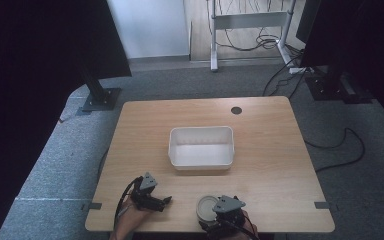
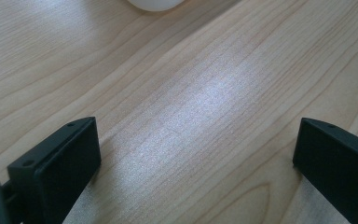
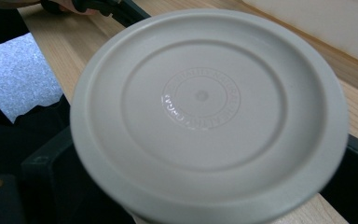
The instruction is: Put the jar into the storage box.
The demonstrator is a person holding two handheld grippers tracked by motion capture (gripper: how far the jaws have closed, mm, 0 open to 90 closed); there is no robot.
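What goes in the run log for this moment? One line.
left hand-held gripper: open, nothing between jaws | right hand-held gripper: around grey lid, grip unclear | white bin: empty, mid-table

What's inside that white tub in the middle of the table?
The white tub looks empty in the high view: only its bare white floor shows. The strip just behind its near wall is hidden.

left hand-held gripper [image 1: 166,200] rests low with jaws spread wide; right hand-held gripper [image 1: 211,215] has its jaws clamped shut.
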